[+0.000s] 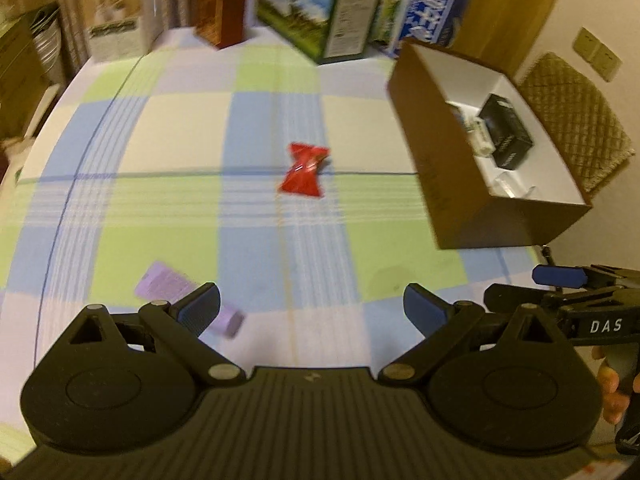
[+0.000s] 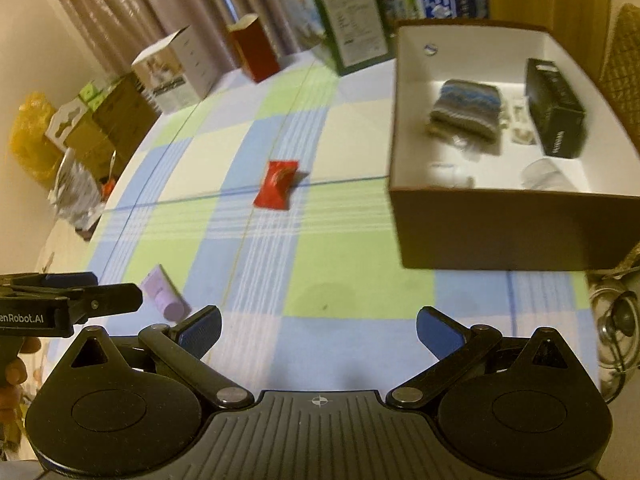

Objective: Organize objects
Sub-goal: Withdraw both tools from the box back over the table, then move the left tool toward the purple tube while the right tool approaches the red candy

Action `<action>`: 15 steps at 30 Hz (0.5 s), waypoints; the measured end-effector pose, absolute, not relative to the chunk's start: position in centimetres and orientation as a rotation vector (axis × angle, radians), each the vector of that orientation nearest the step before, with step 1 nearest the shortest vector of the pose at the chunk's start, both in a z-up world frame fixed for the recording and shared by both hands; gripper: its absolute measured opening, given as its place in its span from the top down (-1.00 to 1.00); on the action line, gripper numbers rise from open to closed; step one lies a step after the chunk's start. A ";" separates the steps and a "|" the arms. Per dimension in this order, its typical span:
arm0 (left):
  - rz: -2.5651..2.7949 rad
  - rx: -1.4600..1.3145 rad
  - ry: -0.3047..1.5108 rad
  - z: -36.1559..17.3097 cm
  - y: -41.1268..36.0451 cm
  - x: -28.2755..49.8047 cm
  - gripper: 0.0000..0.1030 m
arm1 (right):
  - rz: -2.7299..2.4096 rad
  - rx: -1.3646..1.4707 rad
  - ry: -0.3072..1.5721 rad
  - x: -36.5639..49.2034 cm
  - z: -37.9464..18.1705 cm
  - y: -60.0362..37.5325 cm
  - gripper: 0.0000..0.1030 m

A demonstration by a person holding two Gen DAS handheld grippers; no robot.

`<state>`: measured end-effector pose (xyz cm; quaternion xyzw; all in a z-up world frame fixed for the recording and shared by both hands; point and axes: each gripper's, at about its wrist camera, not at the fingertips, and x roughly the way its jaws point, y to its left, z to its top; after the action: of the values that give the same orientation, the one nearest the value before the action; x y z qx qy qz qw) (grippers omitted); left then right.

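Observation:
A red snack packet [image 1: 305,170] lies mid-table on the checked cloth; it also shows in the right wrist view [image 2: 277,185]. A small lilac box [image 1: 188,298] lies near my left gripper's left finger, and shows in the right wrist view [image 2: 165,293]. An open brown cardboard box [image 1: 460,184] with a white inside stands at the right [image 2: 504,228]; it holds a black box [image 2: 554,108], a striped cloth [image 2: 466,110] and small clear items. My left gripper [image 1: 312,314] is open and empty above the near table. My right gripper [image 2: 318,330] is open and empty.
Several cartons stand along the far edge: a white one [image 1: 116,12], a red-brown one [image 1: 222,8], a green one [image 1: 320,12] and a blue one [image 1: 432,8]. A woven chair [image 1: 576,120] is behind the cardboard box. Clutter lies off the left edge [image 2: 76,192]. A shiny kettle [image 2: 616,320] is at right.

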<state>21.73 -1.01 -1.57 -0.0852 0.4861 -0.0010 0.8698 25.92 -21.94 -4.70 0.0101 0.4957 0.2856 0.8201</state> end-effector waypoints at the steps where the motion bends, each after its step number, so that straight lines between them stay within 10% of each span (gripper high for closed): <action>1: 0.012 -0.185 1.024 -1.8 -0.5 21.4 -0.87 | 0.616 0.019 1.061 25.9 -4.9 -21.6 -0.96; 15: 0.153 -0.270 1.081 -4.2 4.6 18.5 -0.87 | 0.680 -0.029 1.095 25.7 -7.1 -16.7 -0.96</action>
<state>18.52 4.64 -4.21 -0.1278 0.5125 0.0726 0.8460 25.67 -16.67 -7.15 -0.0136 0.5105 0.3170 0.7992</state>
